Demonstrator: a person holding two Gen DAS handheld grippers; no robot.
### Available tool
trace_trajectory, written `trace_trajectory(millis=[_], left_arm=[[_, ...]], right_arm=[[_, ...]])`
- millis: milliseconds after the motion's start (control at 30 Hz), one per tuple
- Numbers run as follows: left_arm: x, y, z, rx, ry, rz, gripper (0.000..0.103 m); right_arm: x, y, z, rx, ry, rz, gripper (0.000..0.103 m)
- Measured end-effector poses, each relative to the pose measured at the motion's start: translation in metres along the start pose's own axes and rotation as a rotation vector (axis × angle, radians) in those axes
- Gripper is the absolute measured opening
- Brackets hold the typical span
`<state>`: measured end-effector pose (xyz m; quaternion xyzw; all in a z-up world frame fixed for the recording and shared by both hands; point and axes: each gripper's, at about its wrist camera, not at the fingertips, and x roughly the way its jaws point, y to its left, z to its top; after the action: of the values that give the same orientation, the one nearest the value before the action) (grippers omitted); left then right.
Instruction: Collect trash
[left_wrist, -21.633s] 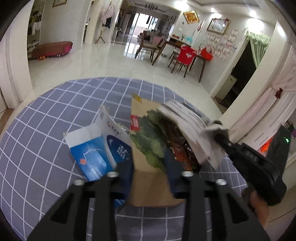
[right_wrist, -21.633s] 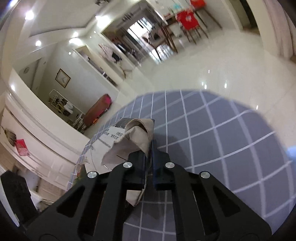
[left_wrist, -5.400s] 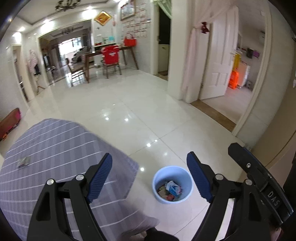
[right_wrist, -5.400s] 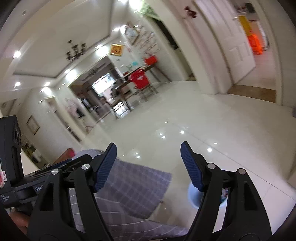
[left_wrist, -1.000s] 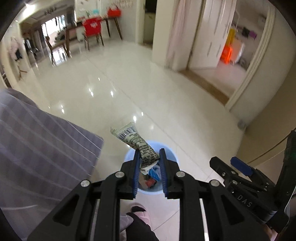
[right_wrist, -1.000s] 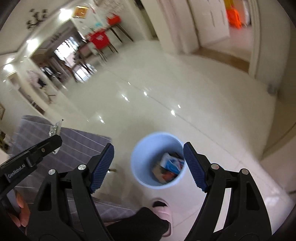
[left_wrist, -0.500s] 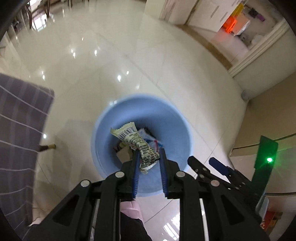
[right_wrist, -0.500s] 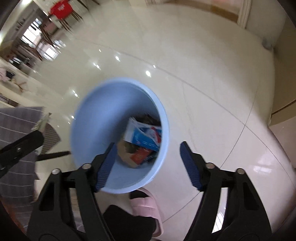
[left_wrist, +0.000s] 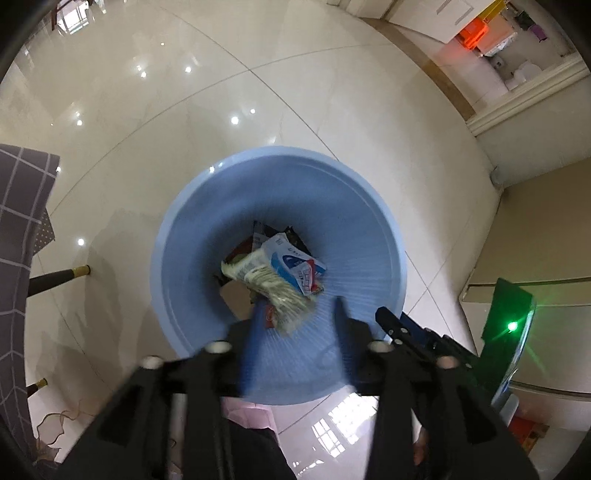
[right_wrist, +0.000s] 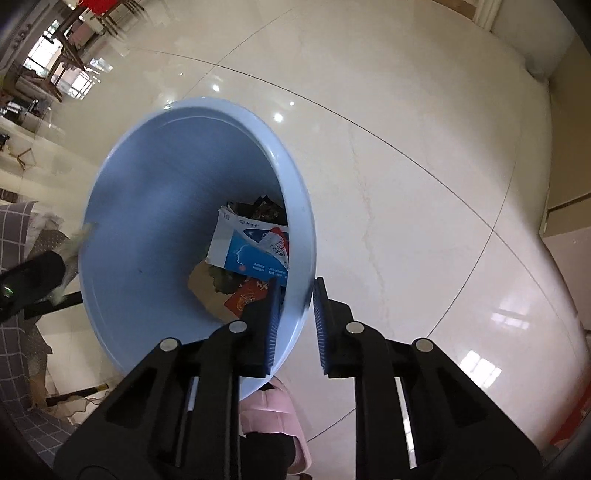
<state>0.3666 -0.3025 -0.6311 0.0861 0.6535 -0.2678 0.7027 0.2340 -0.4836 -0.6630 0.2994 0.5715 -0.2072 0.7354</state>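
Trash fills the bottom of a blue bin (left_wrist: 207, 236) that takes up the middle of the left wrist view, standing on a glossy pale tile floor (left_wrist: 295, 92). The left gripper (left_wrist: 291, 317), at the lower centre and blurred, is opening its jaws above the bin's mouth; a pale printed wrapper (left_wrist: 273, 284) sits loose between and just beyond the blue pads, over a blue-and-white carton (left_wrist: 291, 262) and other scraps, and no pad presses on it. In the right wrist view the bin (right_wrist: 147, 177) lies at the left centre, and the right gripper (right_wrist: 295, 317) at the lower centre is closing across the bin's near rim, one pad inside the wall and one outside, a gap still showing on each side. A pink slipper (right_wrist: 273, 410) shows below the bin, and a grey checked cloth (left_wrist: 18, 206) hangs at the left edge.
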Motion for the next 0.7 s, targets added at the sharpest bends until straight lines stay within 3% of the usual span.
trace_trajectory(millis=[67, 100, 167, 200, 333, 467, 533, 700], left_arm=[[-0.008, -0.002, 0.001, 0.008, -0.033, 0.041, 0.072], [-0.015, -0.003, 0.001, 0.009, -0.047, 0.064, 0.074], [-0.032, -0.002, 0.0, -0.006, -0.072, 0.075, 0.074], [-0.04, -0.002, 0.0, -0.016, -0.083, 0.084, 0.074], [-0.082, -0.005, -0.006, -0.066, -0.142, 0.108, 0.074], [-0.14, -0.021, -0.023, -0.088, -0.237, 0.152, 0.074], [-0.181, -0.034, -0.038, -0.076, -0.309, 0.166, 0.074], [-0.299, -0.062, -0.086, -0.049, -0.502, 0.294, 0.078]], right_arm=[[-0.003, -0.002, 0.0, 0.017, 0.001, 0.007, 0.018], [-0.001, -0.001, 0.001, 0.024, -0.005, 0.01, 0.019], [-0.01, -0.002, 0.001, 0.032, -0.018, 0.013, 0.03], [-0.018, -0.002, 0.001, 0.035, -0.032, 0.019, 0.044], [-0.056, 0.0, 0.0, 0.019, -0.067, 0.054, 0.046], [-0.128, 0.008, -0.009, -0.002, -0.151, 0.113, 0.046], [-0.174, 0.013, -0.017, -0.012, -0.208, 0.152, 0.052], [-0.291, 0.027, -0.044, -0.058, -0.35, 0.254, 0.053]])
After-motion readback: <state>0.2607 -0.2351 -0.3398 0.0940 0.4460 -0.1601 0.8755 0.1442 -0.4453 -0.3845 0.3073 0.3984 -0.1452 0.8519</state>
